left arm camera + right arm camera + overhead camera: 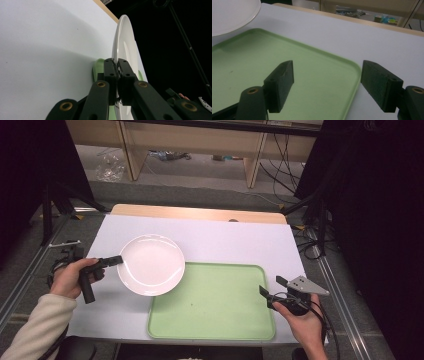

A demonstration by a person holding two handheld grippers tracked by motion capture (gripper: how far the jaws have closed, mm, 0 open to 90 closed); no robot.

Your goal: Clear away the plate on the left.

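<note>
Black tongs (119, 65) on the left hand are pinched tight on the rim of the white plate (151, 264), which sits left of centre in the high view, overlapping the upper left corner of the green tray (212, 312) on the counter (235, 240). Keep the plate level and carry it fully over the tray before lowering. Right tongs (327, 87) gape wide, holding nothing, at the tray's right edge. Whether the plate is lifted or resting is hard to tell.
</note>
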